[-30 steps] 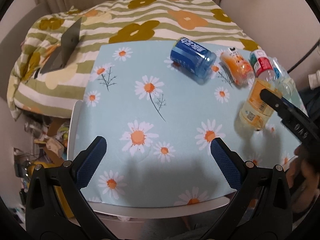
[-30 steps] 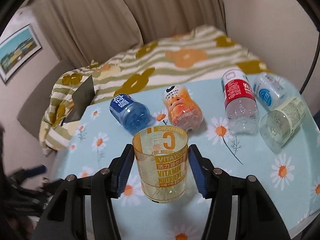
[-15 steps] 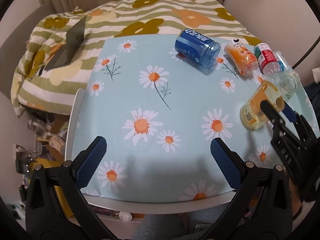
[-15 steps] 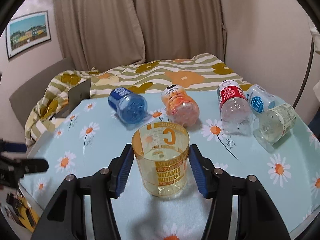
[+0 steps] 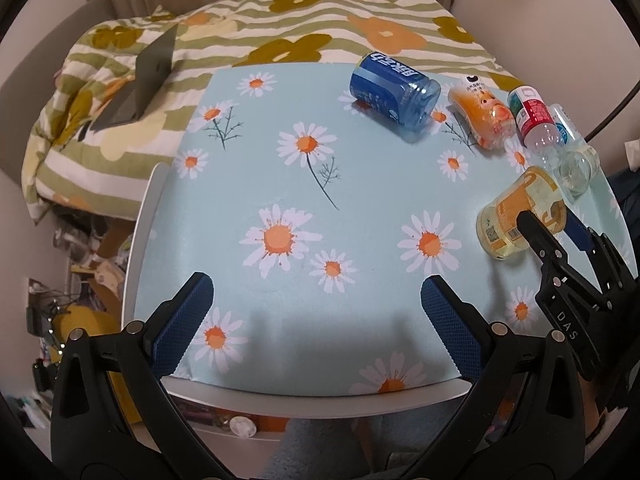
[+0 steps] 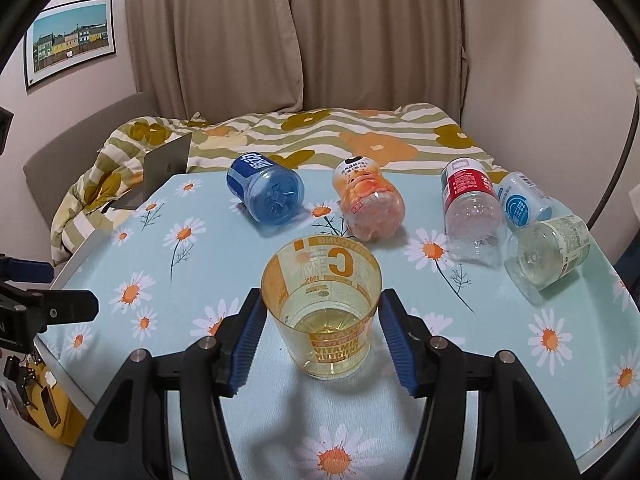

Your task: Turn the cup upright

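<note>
The transparent yellow plastic cup with orange "VITAMIN" print [image 6: 325, 307] stands mouth-up on the daisy-print light-blue tablecloth [image 6: 180, 264], near the table's front right, between the blue pads of the right gripper [image 6: 320, 334]. Its pads sit beside the cup wall w/ a thin gap on the right side, so it looks released or nearly so; contact on the left I can't tell for sure. The left gripper [image 5: 316, 320] hangs wide open over bare cloth, holding nothing. Risks, imo: if the right gripper backs out crooked, a pad could drag the rim and tip the light cup over again; the cloth may also bunch under its base. Pulling straight back should avoid that. Containers: the cup looks empty, the yellow tint at its bottom prob. just thick plastic. Behind it, all on their sides and seemingly empty: a blue cut-off bottle cup [image 6: 266, 192], an orange cartoon-print one [image 6: 366, 204], a clear one w/ red label [image 6: 472, 204], a small blue-white labelled one [image 6: 522, 202], and a pale clear one w/ text label [image 6: 550, 252].
</note>
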A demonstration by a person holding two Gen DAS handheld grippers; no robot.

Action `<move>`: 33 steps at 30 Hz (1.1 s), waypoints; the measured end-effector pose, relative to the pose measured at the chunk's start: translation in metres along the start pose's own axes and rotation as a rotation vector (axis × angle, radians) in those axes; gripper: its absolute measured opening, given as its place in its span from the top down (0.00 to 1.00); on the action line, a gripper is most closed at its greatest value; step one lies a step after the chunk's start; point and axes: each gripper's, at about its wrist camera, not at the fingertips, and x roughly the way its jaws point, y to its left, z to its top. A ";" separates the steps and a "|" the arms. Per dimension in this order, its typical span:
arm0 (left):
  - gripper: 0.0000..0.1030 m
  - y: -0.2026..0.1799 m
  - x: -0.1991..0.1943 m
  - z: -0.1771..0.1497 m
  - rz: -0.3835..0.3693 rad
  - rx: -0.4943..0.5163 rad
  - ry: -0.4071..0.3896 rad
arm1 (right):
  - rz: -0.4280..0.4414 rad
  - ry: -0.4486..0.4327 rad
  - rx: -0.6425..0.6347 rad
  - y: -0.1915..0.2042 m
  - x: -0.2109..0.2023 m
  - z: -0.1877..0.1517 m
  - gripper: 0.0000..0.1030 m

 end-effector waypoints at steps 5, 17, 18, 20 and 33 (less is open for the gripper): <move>0.00 0.000 0.001 -0.005 0.005 0.006 0.004 | -0.005 -0.009 0.000 0.001 -0.001 0.000 0.43; 0.00 -0.007 -0.018 -0.008 0.014 -0.003 -0.052 | 0.011 0.002 -0.017 0.001 -0.008 0.002 0.01; 0.00 -0.009 -0.023 -0.008 0.019 -0.001 -0.064 | 0.011 0.008 -0.023 0.001 -0.012 0.004 0.01; 0.00 -0.014 -0.037 -0.007 0.022 -0.001 -0.090 | 0.017 0.013 -0.035 -0.001 -0.024 0.012 0.01; 0.00 -0.055 -0.133 -0.006 0.034 -0.028 -0.229 | 0.007 0.155 0.053 -0.062 -0.124 0.073 0.00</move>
